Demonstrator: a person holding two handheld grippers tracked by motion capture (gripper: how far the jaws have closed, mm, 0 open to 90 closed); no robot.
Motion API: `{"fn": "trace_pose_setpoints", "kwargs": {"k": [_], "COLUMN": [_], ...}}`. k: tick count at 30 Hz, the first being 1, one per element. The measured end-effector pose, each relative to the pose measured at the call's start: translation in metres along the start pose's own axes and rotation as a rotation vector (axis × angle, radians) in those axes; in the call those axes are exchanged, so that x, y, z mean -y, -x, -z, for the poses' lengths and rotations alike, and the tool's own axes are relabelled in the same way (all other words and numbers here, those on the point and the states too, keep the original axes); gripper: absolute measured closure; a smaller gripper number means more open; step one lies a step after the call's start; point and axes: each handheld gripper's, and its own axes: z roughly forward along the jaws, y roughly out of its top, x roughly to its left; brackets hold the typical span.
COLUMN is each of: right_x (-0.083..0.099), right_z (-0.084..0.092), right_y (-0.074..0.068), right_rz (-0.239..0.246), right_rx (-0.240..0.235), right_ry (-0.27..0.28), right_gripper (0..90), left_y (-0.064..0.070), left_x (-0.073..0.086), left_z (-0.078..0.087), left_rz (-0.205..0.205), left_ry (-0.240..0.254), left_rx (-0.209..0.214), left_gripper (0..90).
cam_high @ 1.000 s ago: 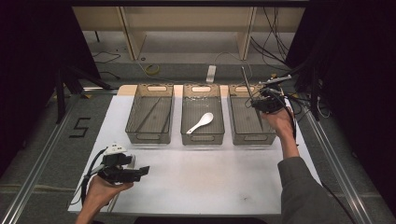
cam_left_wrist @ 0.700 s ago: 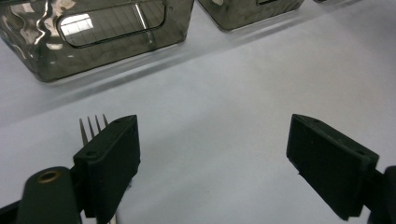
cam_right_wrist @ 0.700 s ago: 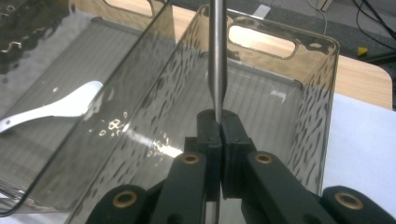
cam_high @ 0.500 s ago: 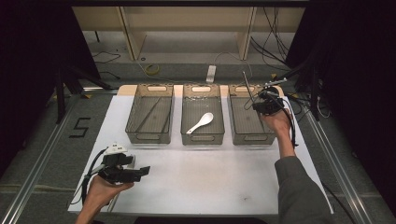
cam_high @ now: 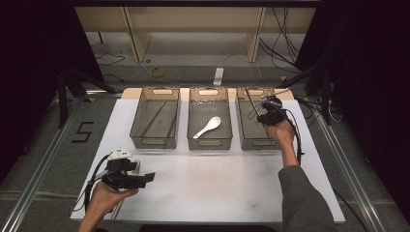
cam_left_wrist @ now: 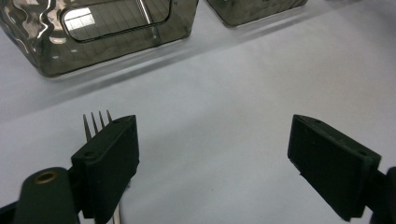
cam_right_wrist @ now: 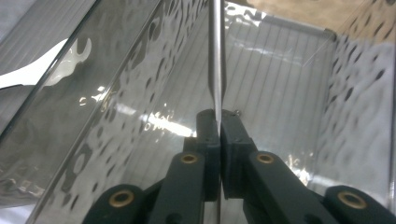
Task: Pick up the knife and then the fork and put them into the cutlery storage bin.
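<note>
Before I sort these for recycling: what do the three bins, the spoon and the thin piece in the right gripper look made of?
The bins look like smoky translucent plastic: rippled, glossy walls you can see through. The spoon seems white glazed ceramic or plastic; its even sheen leaves that open. The thin piece clamped in the right gripper looks like polished metal, narrow and mirror-bright.

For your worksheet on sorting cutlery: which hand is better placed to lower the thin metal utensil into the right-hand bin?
Right: the right gripper pinches the thin metal utensil over the smoky clear plastic bin; the left gripper sits far off.
</note>
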Motion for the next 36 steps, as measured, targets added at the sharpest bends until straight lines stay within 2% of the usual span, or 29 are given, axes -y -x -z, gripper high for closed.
{"fn": "trace_pose_setpoints", "kwargs": {"k": [3,4,6,10,13,15,17,22,29,36], "right_x": [-0.001,-0.003,-0.004,-0.004,-0.002,0.000,0.002,0.015,0.046,0.078], "right_z": [0.006,0.008,0.013,0.019,0.024,0.029,0.036,0.053,0.071,0.084], "right_y": [0.000,-0.001,-0.002,-0.004,-0.006,-0.009,-0.014,-0.028,-0.048,-0.057], "right_rz": [-0.030,-0.025,-0.006,0.002,0.014,0.016,0.033,0.081,0.145,0.151], "right_rx": [-0.025,-0.027,-0.032,-0.049,-0.077,-0.104,-0.136,-0.203,-0.252,-0.283], "right_ry": [0.044,0.045,0.053,0.075,0.091,0.108,0.132,0.173,0.213,0.257], "right_gripper": [74.9,70.0,66.1,54.5,47.7,45.3,43.2,38.1,33.6,32.3], "left_y": [0.000,0.000,-0.001,-0.001,-0.002,-0.003,-0.004,-0.005,-0.006,-0.010], "left_x": [0.000,0.000,0.000,0.000,0.001,0.001,0.001,0.001,0.001,0.001], "left_z": [0.000,0.000,0.000,0.000,-0.003,-0.004,-0.004,-0.005,-0.007,-0.005], "left_rz": [0.002,0.003,0.003,0.004,-0.003,-0.007,0.006,-0.007,0.010,0.001], "left_ry": [-0.002,-0.002,-0.003,-0.016,-0.052,-0.073,-0.079,-0.127,-0.174,-0.214], "left_rx": [-0.002,-0.002,-0.004,-0.006,-0.023,-0.039,-0.047,-0.089,-0.101,-0.113], "left_gripper": [16.1,16.1,16.1,16.1,16.1,16.1,16.1,16.4,16.4,16.5]}}
